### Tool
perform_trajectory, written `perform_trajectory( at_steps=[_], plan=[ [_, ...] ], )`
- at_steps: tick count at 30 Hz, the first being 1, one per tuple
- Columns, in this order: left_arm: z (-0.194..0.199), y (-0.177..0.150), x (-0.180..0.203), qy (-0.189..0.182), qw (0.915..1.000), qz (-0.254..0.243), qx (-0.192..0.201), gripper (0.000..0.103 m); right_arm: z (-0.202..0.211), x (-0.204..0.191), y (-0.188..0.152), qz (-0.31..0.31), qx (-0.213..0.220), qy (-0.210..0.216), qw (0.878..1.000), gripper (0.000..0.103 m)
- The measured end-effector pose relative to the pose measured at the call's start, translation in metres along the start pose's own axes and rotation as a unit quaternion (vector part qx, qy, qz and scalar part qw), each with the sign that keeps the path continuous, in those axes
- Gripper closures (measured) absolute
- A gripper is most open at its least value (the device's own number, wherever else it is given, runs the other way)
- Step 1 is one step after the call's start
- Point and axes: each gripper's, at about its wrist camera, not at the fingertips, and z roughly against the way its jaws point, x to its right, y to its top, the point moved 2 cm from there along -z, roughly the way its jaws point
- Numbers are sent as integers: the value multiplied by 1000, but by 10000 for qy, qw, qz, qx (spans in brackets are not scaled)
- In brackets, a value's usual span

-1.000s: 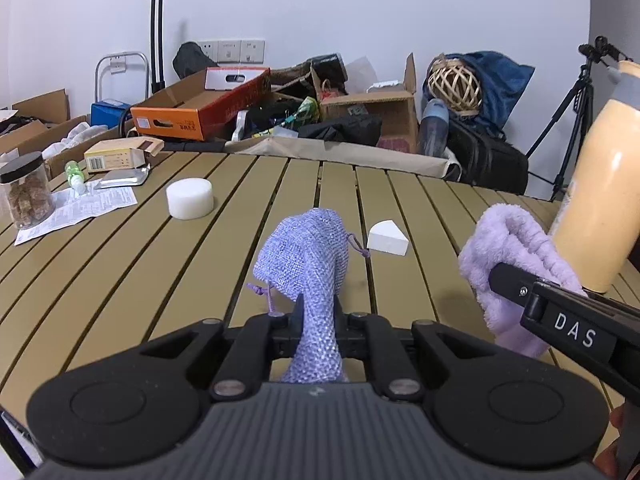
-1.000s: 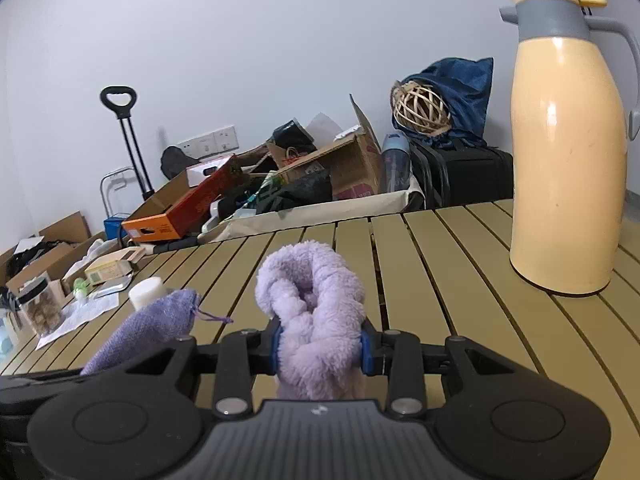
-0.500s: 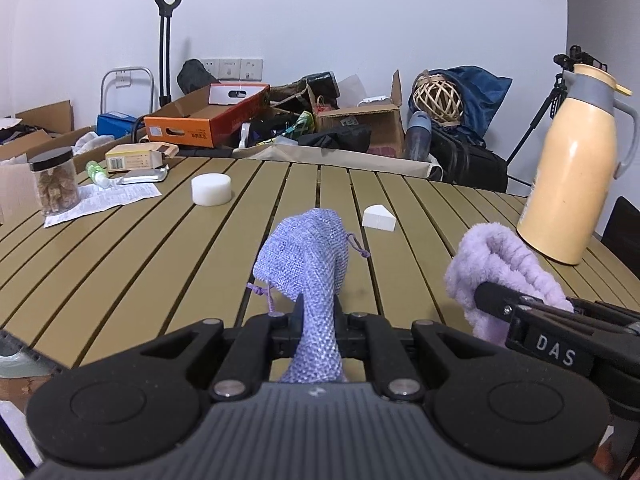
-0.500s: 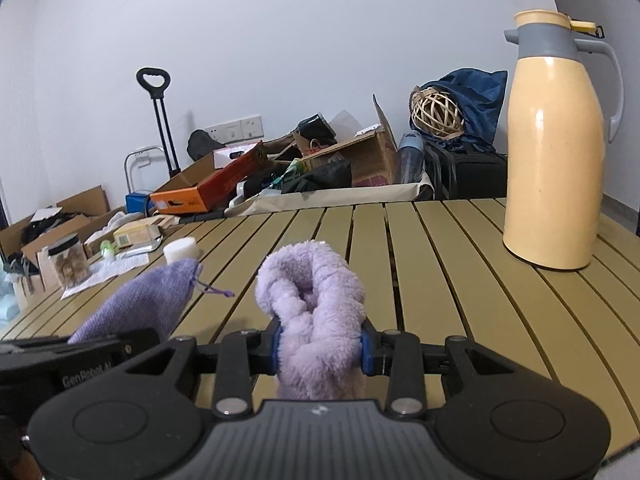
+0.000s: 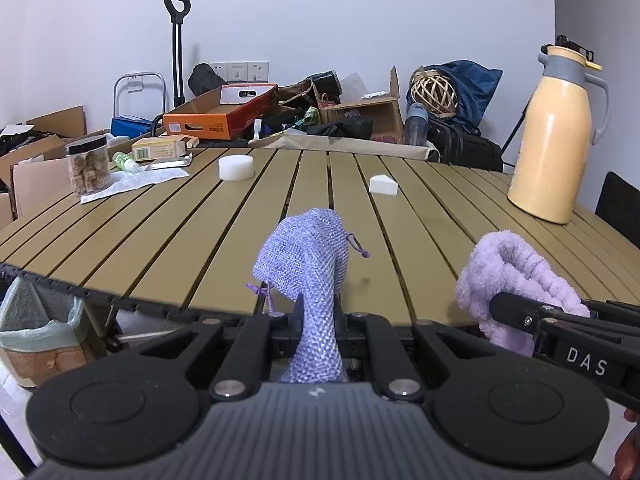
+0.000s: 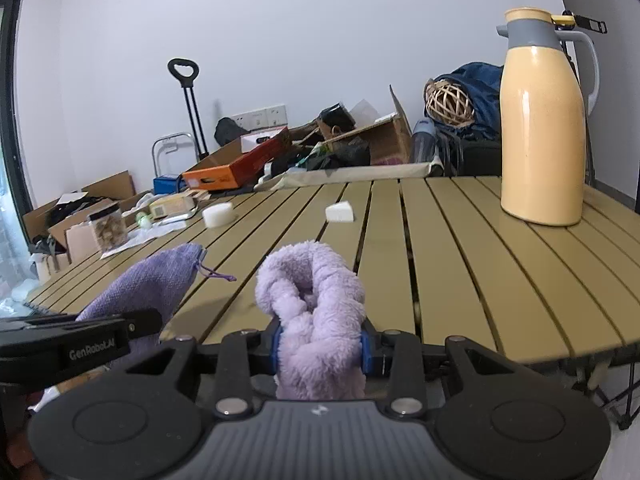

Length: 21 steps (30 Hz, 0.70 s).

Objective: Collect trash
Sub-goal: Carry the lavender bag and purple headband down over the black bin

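- Slatted olive table (image 5: 224, 220), wide and smooth, near edge just below both grippers.
- Tall cream thermos (image 6: 540, 120), glossy, upright at far right of table.
- Bin with pale liner (image 5: 40, 328) on floor, below table's left edge.
- Fluffy lilac cloth (image 6: 316, 300), rolled and soft, clamped tight between right gripper (image 6: 320, 344) fingers, standing up above them.
- Woven lilac pouch (image 5: 308, 256) with drawstring, pinched by closed left gripper (image 5: 318, 320), held over table's near edge.
- White round puck (image 5: 236, 167) and white wedge (image 5: 383, 184), far ahead on slats, well apart.

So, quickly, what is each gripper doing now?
Left gripper: closed on the woven purple pouch.
Right gripper: closed on the fluffy purple cloth.
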Motion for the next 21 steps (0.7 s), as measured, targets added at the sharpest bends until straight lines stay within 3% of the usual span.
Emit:
perform_trajectory(
  at_steps=[13,21],
  plan=[
    [43,-59,-2,-66,9993,-328,-160,93,27,-14,-62,153,-616,132,9979,69],
    [41,-84,-14,-95,9979,-276,-577,93,29,-10,-91,178,-1063,13,9942,69]
  ],
)
